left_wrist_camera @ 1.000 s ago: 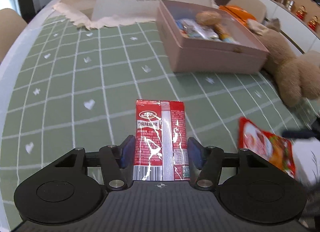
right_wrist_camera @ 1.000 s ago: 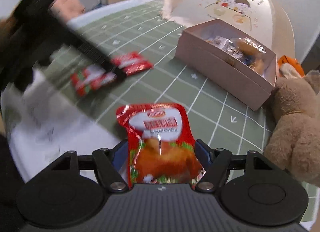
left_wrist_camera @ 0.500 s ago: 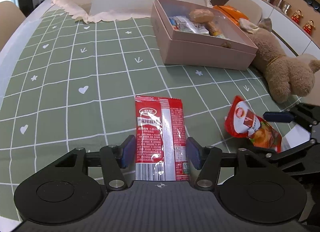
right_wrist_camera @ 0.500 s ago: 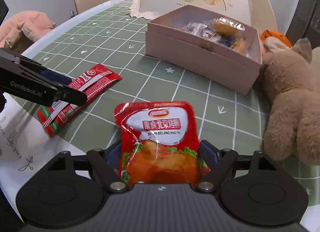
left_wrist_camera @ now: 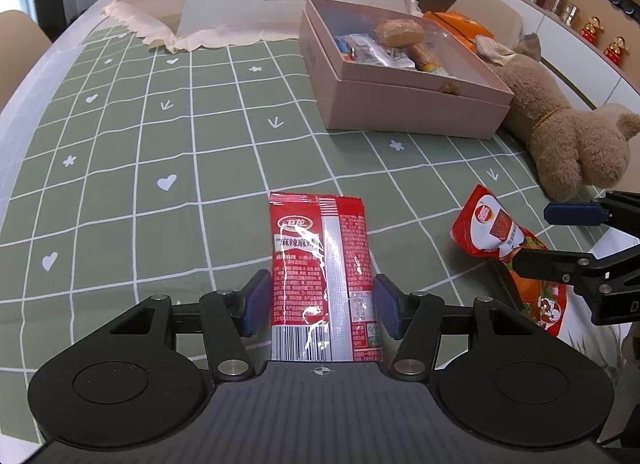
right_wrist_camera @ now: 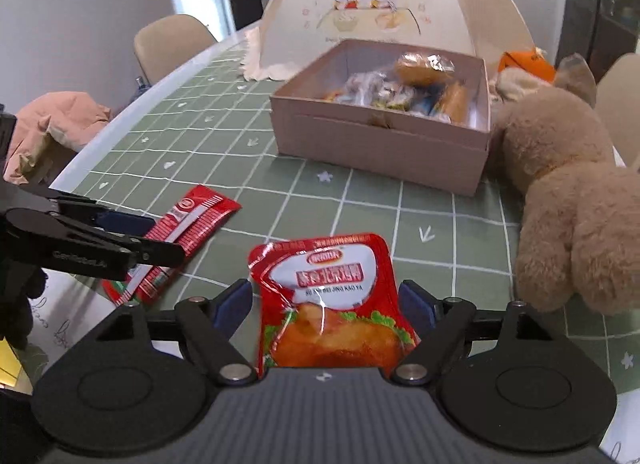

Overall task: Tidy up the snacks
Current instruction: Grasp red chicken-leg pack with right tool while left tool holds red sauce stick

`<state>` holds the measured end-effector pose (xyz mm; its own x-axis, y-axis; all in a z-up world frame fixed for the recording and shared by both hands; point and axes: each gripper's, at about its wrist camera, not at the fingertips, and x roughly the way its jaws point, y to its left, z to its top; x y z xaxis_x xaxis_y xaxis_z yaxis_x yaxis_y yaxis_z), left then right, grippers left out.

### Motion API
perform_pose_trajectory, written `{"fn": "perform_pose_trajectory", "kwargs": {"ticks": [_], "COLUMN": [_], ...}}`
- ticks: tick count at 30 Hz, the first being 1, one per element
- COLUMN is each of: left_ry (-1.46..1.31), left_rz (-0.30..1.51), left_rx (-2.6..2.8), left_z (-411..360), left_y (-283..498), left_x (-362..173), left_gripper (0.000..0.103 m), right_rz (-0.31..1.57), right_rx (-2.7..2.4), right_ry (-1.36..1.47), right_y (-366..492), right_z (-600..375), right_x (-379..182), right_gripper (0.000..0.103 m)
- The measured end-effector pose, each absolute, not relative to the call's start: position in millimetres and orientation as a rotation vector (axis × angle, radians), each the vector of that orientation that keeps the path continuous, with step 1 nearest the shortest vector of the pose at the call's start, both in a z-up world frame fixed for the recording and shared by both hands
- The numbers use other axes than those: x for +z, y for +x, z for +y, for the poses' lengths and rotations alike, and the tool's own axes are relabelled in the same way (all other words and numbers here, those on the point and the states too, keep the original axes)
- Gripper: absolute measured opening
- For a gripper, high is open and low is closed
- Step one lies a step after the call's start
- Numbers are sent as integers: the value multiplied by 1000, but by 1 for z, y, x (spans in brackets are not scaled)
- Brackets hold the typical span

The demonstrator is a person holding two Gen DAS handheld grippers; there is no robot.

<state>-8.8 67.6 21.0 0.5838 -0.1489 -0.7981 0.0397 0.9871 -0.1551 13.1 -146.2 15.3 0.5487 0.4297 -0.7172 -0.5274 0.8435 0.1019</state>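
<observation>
A long red spicy-strip packet (left_wrist_camera: 320,248) lies flat on the green checked tablecloth (left_wrist_camera: 160,143). My left gripper (left_wrist_camera: 322,284) is shut on it, with a blue pad against each long edge. In the right wrist view the same packet (right_wrist_camera: 200,215) shows under my left gripper (right_wrist_camera: 168,240). A red roast-chicken packet (right_wrist_camera: 332,284) lies between the pads of my right gripper (right_wrist_camera: 324,292), which is open; its upper left corner is crumpled. The left wrist view shows that packet (left_wrist_camera: 488,223) on the table near the front edge, straddled by my right gripper (left_wrist_camera: 532,238). A pink open box (left_wrist_camera: 400,111) holds several wrapped snacks.
A brown plush toy (right_wrist_camera: 568,191) lies right of the box (right_wrist_camera: 360,147), close to the chicken packet. A cream food-cover dome (right_wrist_camera: 380,3) stands behind the box, with an orange item (left_wrist_camera: 460,23) beside it. Chairs (right_wrist_camera: 172,39) and pink clothing (right_wrist_camera: 60,115) are off the table's left edge.
My left pads have closed slightly onto the red strip packet. My right gripper rolled level, widened and slid further along the chicken packet, which stayed on the table.
</observation>
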Motion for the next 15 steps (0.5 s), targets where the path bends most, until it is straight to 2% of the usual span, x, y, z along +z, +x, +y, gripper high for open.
{"fn": "perform_pose_trajectory", "kwargs": {"ticks": [9,13,15], "left_ry": [-131,-134,-132], "left_rz": [937,935,932], "left_rx": [-110,-111,-110], "left_z": [68,69,68], "left_y": [-10,-10,-11], "left_x": [21,21,21], "left_gripper": [61,61,61], "right_rz": [869,870,864], "right_rx": [534,512,500], "right_ry": [-59,-44,-59], "right_y": [32,33,31], "right_z": [-151,-152,-150], "right_x": [-4,-10,-13], "right_gripper": [82,90,90]}}
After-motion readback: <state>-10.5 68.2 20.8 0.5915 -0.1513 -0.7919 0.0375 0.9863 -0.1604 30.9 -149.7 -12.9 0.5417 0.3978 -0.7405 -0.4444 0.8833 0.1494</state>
